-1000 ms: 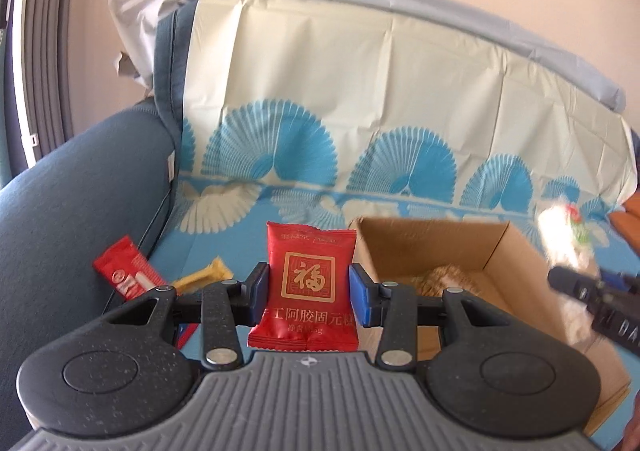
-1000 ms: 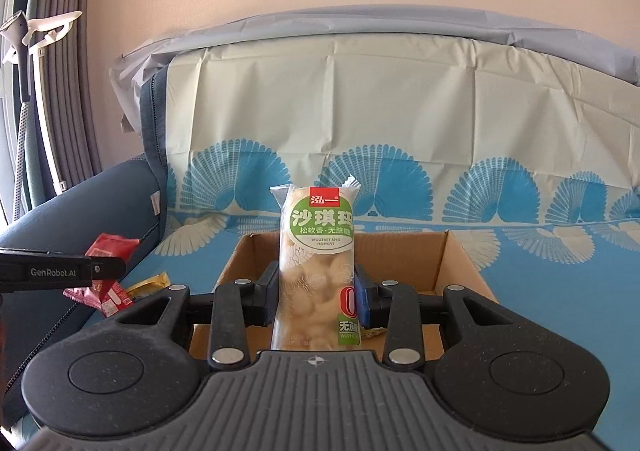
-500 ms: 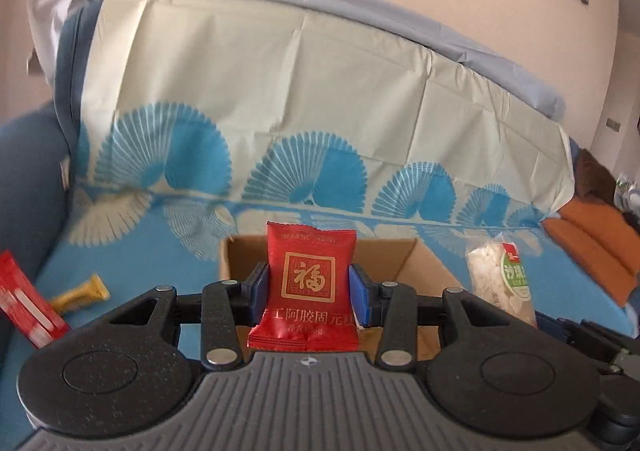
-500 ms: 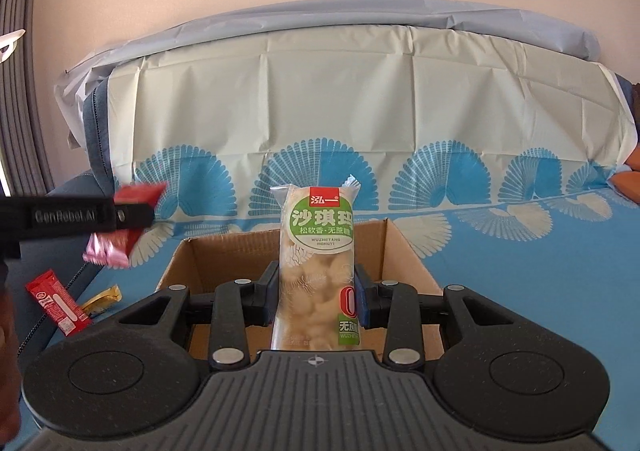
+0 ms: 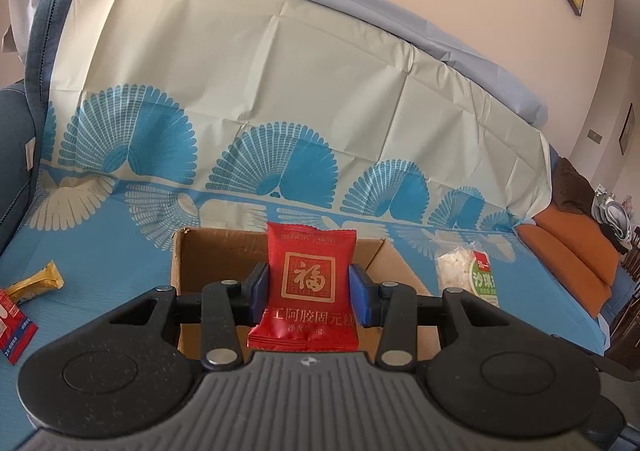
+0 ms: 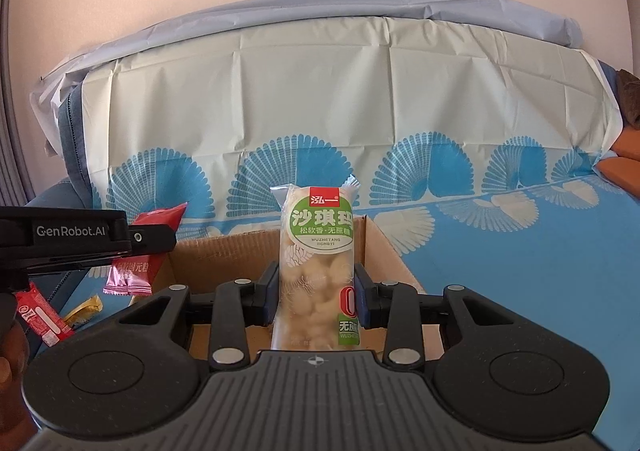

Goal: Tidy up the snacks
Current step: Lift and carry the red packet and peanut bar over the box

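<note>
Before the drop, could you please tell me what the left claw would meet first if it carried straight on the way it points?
Probably the open cardboard box: the left claw, shut on the red packet, points down into it, though depth is unclear.

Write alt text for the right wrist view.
The right claw grips an upright clear sachima packet above an open cardboard box on a blue-patterned sofa cover. At left, the left claw holds a red snack packet.
</note>
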